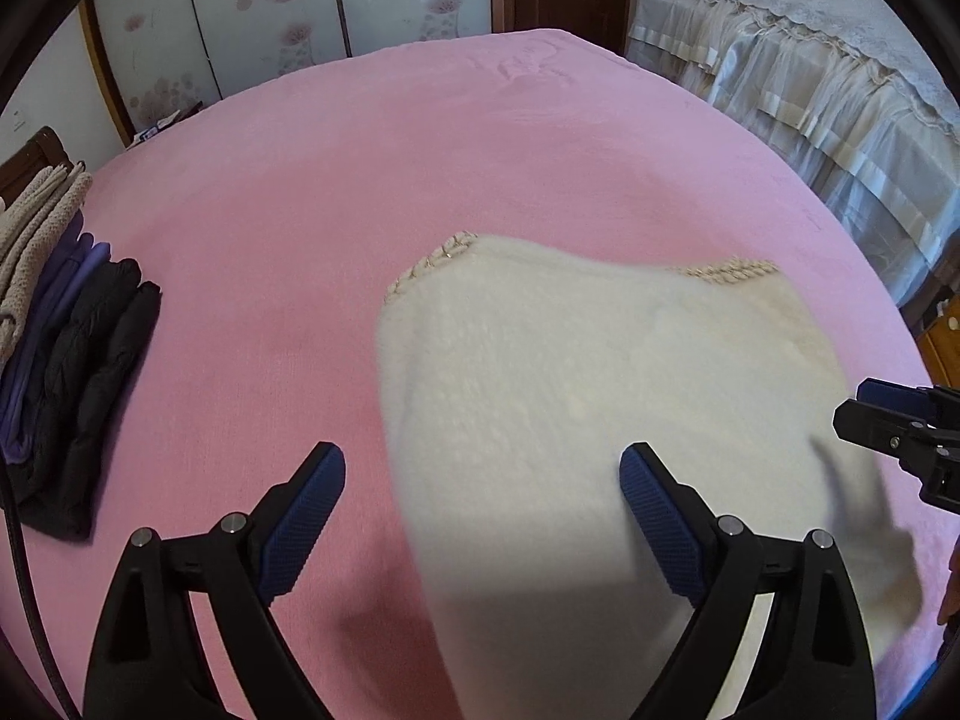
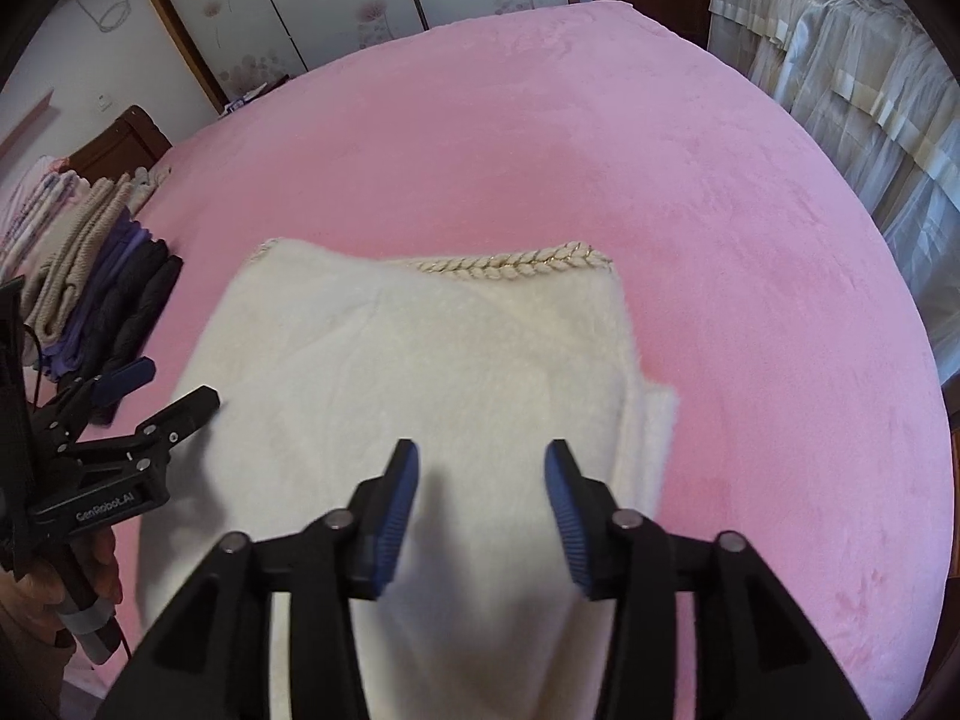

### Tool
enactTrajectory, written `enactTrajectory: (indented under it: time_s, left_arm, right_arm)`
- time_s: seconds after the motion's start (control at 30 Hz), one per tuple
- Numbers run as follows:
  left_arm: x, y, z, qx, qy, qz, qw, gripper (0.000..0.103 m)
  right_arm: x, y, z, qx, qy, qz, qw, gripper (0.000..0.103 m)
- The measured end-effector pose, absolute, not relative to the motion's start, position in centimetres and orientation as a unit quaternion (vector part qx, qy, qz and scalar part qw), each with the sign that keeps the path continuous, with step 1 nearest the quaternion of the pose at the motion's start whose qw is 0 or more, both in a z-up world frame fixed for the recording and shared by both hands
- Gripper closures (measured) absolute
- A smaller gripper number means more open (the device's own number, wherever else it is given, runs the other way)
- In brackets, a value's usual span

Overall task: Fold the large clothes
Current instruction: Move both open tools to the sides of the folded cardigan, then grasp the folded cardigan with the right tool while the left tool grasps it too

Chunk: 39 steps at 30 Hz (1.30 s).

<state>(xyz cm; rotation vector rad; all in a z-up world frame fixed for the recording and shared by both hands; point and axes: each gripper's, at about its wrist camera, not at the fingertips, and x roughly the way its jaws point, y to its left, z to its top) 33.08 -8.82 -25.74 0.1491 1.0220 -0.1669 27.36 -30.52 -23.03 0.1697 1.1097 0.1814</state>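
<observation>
A fluffy cream-white garment [image 1: 600,408] with a braided trim lies folded on the pink bed; it also shows in the right wrist view [image 2: 432,372]. My left gripper [image 1: 482,483] is open and empty, hovering over the garment's left edge. It shows in the right wrist view [image 2: 165,387] at the left, jaws apart. My right gripper [image 2: 482,477] is open and empty above the garment's near part. Its tip shows at the right edge of the left wrist view [image 1: 882,414].
A stack of folded clothes [image 1: 66,360] in beige, purple and black lies at the left of the pink bed [image 1: 360,180], also in the right wrist view [image 2: 102,282]. A second bed with a lace cover [image 1: 810,60] stands at the right.
</observation>
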Motion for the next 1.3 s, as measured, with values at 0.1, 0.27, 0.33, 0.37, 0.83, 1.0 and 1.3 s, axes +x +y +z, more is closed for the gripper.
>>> enactTrajectory:
  time_s: [0.1, 0.27, 0.33, 0.37, 0.83, 1.0, 1.3]
  left_arm:
    - [30.7, -9.1, -24.3, 0.078, 0.481, -0.092, 0.868, 0.011]
    - [26.4, -9.0, -20.8, 0.097, 0.451, -0.101, 0.882, 0.011]
    - [25.1, -8.8, -19.3, 0.095, 0.442, -0.109, 0.885, 0.011]
    - [24.4, -8.7, -18.5, 0.094, 0.440, -0.114, 0.886, 0.011]
    - [25.0, -6.4, -19.5, 0.017, 0.512, -0.134, 0.849, 0.001]
    - [27.5, -5.1, -25.0, -0.034, 0.547, -0.124, 0.827, 0.001]
    - [30.0, -3.2, -31.4, -0.161, 0.575, -0.183, 0.781, 0.000]
  right_arm:
    - [24.8, -31.2, -21.9, 0.102, 0.518, 0.094, 0.844, 0.043]
    - [20.7, -32.6, -18.9, 0.134, 0.497, 0.101, 0.852, 0.033]
    - [19.5, -33.6, -17.5, 0.154, 0.488, 0.101, 0.853, 0.032]
    - [19.0, -33.9, -16.9, 0.162, 0.486, 0.101, 0.853, 0.031]
    - [18.9, -35.4, -17.3, 0.174, 0.515, 0.145, 0.827, 0.027]
    - [21.4, -35.9, -22.0, 0.180, 0.543, 0.137, 0.809, 0.027]
    - [25.9, -36.9, -29.3, 0.210, 0.607, 0.110, 0.759, 0.012]
